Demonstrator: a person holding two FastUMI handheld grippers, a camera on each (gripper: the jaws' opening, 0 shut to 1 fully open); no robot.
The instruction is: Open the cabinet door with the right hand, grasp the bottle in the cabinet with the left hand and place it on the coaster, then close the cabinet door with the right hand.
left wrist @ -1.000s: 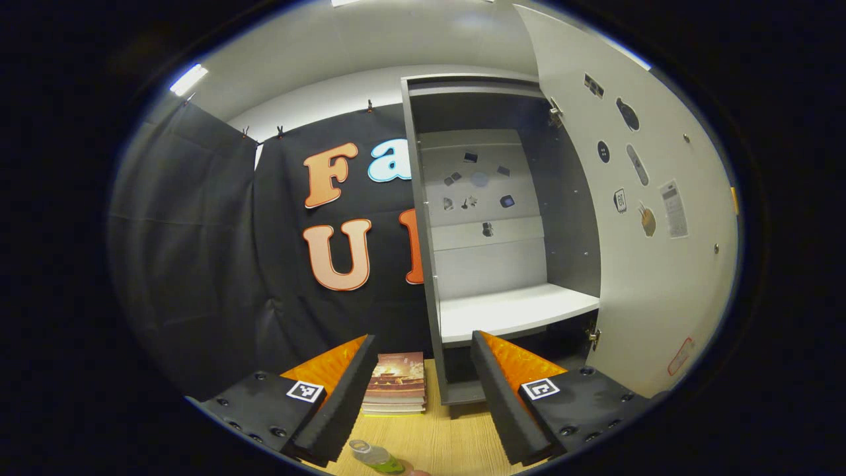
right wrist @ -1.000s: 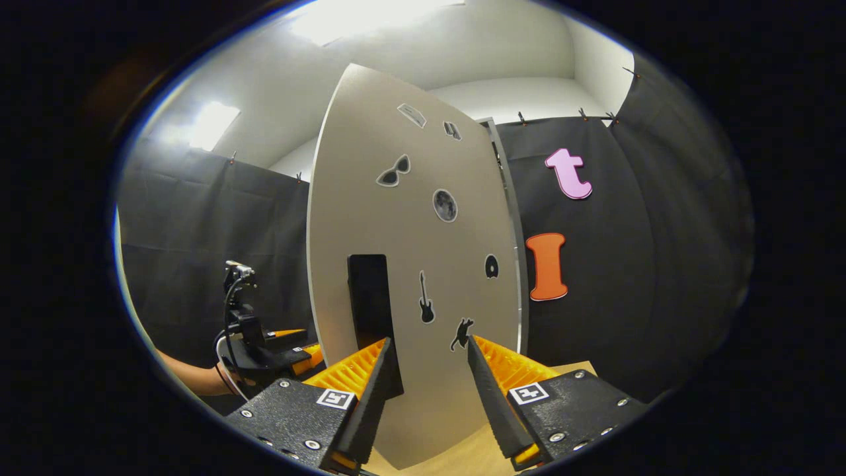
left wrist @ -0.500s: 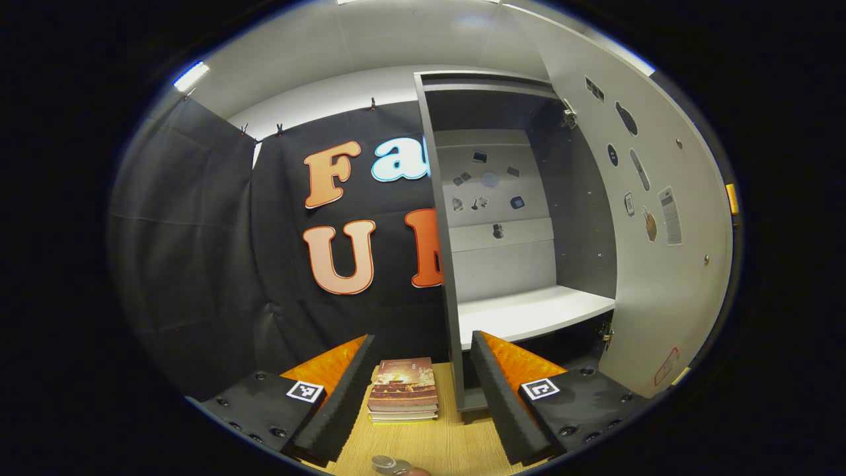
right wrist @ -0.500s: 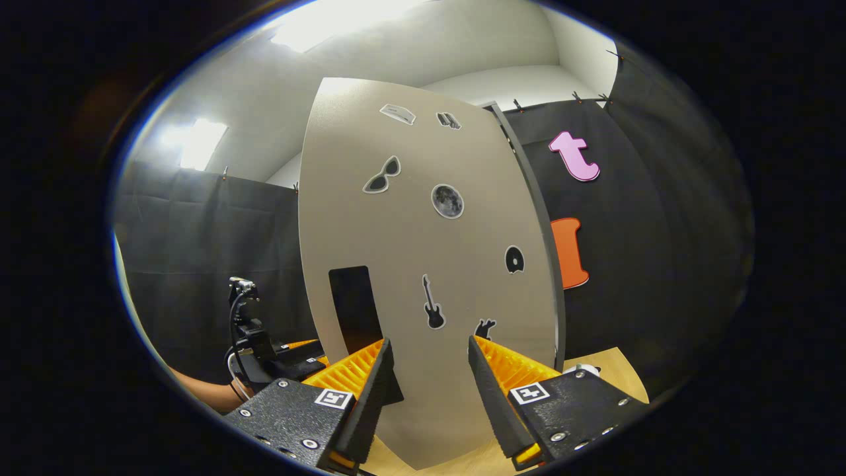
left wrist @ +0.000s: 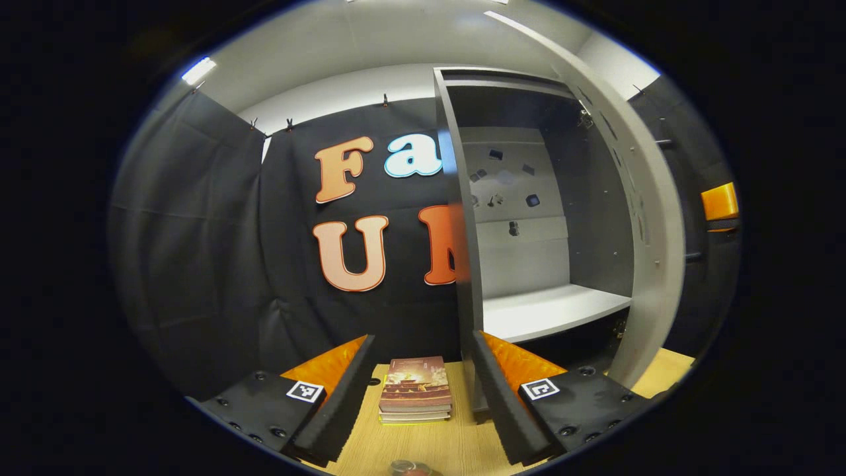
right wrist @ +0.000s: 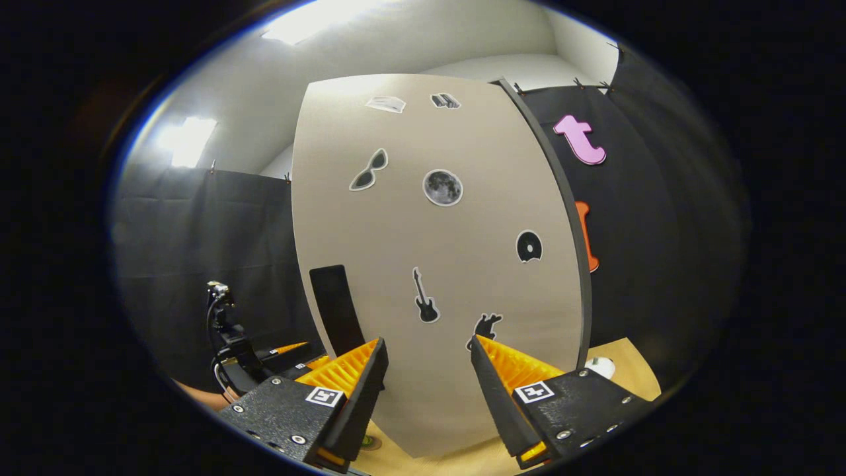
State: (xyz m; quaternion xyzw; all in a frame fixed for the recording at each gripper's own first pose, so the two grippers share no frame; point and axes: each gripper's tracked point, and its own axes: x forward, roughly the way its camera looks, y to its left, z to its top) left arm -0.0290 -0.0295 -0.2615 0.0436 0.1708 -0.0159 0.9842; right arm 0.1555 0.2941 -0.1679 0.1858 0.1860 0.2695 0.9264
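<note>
1. In the left gripper view, the left gripper [left wrist: 420, 390] is held with its jaws spread and nothing between them; this is judged to fit a bottle already released.
2. Just below the gap between those jaws, at the bottom edge of the view, a round cap-like top [left wrist: 404, 467] is seen on the counter [left wrist: 429, 444]. It is probably the bottle seen from above, but too little is shown to be sure, and no coaster can be made out under it.
3. Ahead of the jaws, between them, a stack of books [left wrist: 415, 398] lies flat on the counter, apart from both jaws.
4. Beyond the right-hand jaw, the cabinet [left wrist: 529, 218] is seen with a bare white shelf [left wrist: 552, 311], which suits a bottle already taken out.
5. Further right, the cabinet door [left wrist: 651, 225] is seen nearly edge-on and partly swung, so the closing step is judged to be in hand.
6. In the right gripper view, the left gripper [right wrist: 254, 354] is seen off to the left of the jaws, held low near the counter.
7. The right gripper [right wrist: 426, 396] has its jaws spread, gripping nothing. The outer face of the cabinet door [right wrist: 436, 264] stands directly ahead of them; a push with the jaws is judged more likely than a pinch, though contact cannot be told.
</note>
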